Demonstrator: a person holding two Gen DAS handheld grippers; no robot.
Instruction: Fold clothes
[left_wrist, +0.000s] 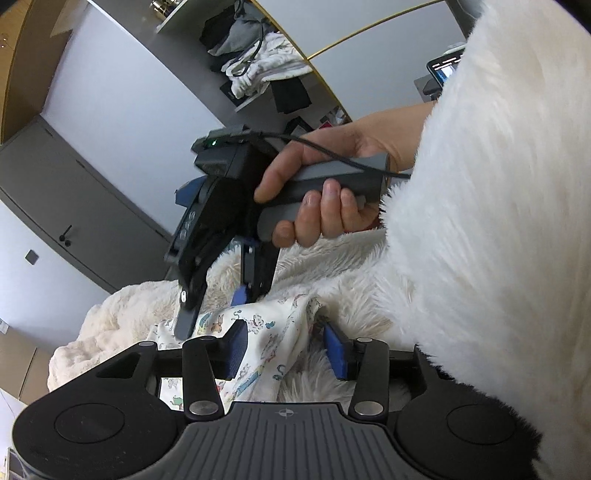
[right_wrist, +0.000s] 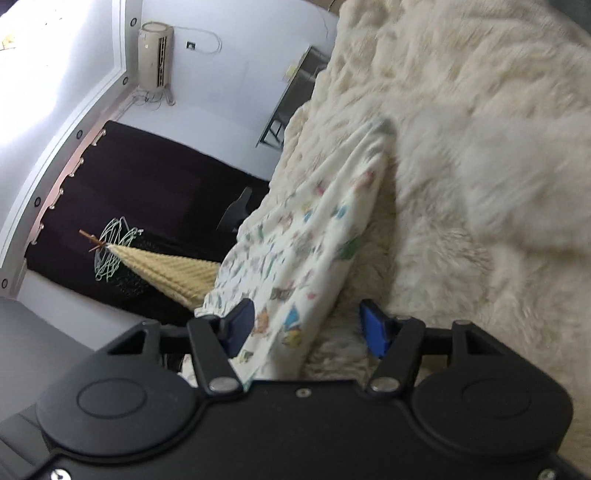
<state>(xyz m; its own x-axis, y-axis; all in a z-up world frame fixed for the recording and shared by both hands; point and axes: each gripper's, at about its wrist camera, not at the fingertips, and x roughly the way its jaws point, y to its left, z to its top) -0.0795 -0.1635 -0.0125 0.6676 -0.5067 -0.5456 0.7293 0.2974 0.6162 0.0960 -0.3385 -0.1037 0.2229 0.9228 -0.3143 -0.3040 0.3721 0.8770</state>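
the cloth (left_wrist: 258, 332) here is thin, soft cotton, cream white with tiny colourful cartoon prints, all creased and bunched up. it's lying on a shaggy cream fur blanket (left_wrist: 122, 314) with long fluffy pile. a fuzzy white sleeve (left_wrist: 498, 221) fills the right side of the left wrist view.

left claw (left_wrist: 286, 352): black arms, ribbed blue pads, jaws standing partway apart. a raised fold of the cloth sits right between them, brushing the left pad, but the pads aren't pinching it.

right claw (right_wrist: 308, 325): same build, also partway apart, with the cloth edge draped between the pads, against the left one, loose. from the left wrist view you see a bare hand (left_wrist: 317, 192) wrapped round its smooth grey handle, its tips down on the cloth just beyond the left claw.
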